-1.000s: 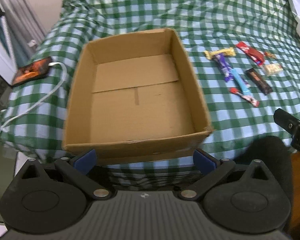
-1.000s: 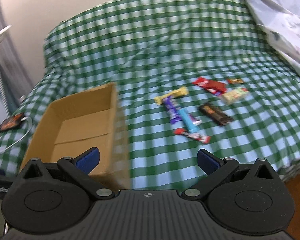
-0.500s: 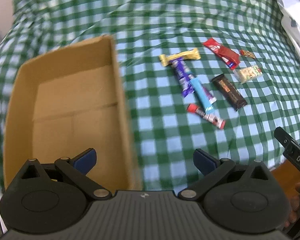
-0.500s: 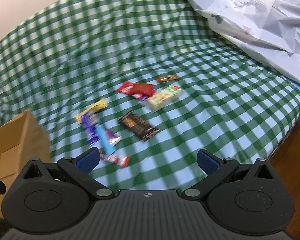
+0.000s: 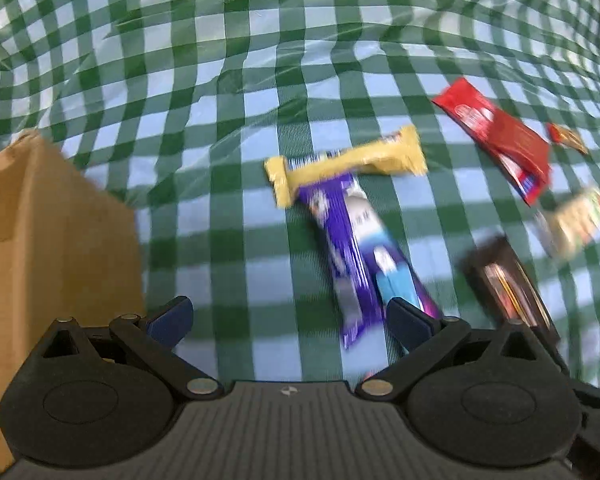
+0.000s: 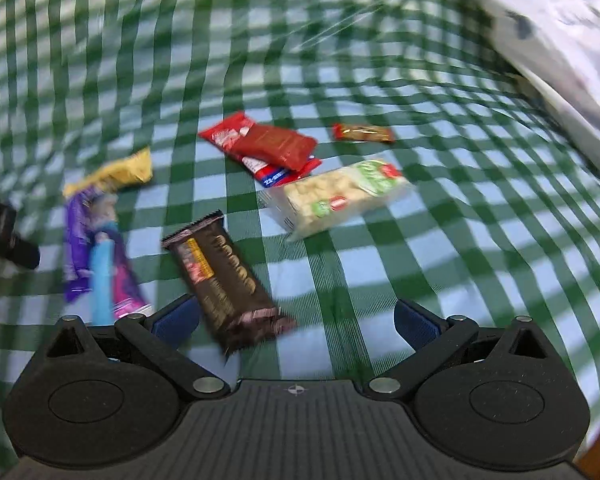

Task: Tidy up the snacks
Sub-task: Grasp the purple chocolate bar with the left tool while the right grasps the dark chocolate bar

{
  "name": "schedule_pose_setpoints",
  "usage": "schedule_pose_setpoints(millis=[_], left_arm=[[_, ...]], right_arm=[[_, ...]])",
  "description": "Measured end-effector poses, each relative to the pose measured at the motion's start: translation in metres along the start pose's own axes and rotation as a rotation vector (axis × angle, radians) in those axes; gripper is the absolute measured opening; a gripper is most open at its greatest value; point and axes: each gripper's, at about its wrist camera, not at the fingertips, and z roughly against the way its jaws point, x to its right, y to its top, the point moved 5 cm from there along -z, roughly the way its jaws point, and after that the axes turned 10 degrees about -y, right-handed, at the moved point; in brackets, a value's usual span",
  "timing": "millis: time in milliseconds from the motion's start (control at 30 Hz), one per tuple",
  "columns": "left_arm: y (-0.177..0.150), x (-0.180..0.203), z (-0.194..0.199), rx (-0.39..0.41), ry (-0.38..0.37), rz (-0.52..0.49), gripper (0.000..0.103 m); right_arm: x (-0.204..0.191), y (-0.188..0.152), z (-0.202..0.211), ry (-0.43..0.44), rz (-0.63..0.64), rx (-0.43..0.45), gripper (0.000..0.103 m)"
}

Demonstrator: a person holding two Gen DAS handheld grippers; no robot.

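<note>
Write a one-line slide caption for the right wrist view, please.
Open right gripper hovers over dark brown bar among snack packets on green checked cloth.

— How is the light?
— Even and soft, with weak shadows under the wrappers. Faint sheen on the checked cover (image 5: pixel 228 92).
— Sharpness?
— Poor: motion blur smears the purple bar (image 5: pixel 340 240) and the pale cracker pack (image 5: pixel 576 220) (worst toward the frame edges). Fisheye bends the checks into curves.
</note>
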Motion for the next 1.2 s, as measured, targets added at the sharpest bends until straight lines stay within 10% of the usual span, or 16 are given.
schedule_pose_setpoints(millis=[233,367,767,867,900,933,1200], left_arm=[[0.006,-0.028,-0.047,-0.095,0.038,0.04,0.103],[0.001,-0.051,-0.053,-0.096,-0.06,0.167,0.103],[0.006,-0.051,-0.058,-0.125,-0.05,0.145,0.102],[0.008,-0.05,-0.042,-0.08,-0.009,0.187,0.054],[0.009,-0.049,-0.036,-0.065,-0.007,0.192,0.039],[0.011,-0.047,-0.031,-0.054,-0.017,0.184,0.029],[0.013,-0.043,0.012,0.002,-0.077,0.143,0.023]], right_arm=[[-0.005,0.009,-0.04,0.136,-0.084,0.013,0.103],[-0.009,0.005,-0.034,0.125,-0.07,0.049,0.103],[-0.027,-0.004,-0.038,0.078,0.049,0.074,0.103],[-0.027,0.0,-0.034,0.079,0.076,0.044,0.093],[-0.027,0.003,-0.03,0.09,0.08,0.058,0.081],[-0.029,0.004,-0.026,0.099,0.09,0.071,0.048],[-0.021,0.011,0.002,0.107,0.021,0.084,0.041]])
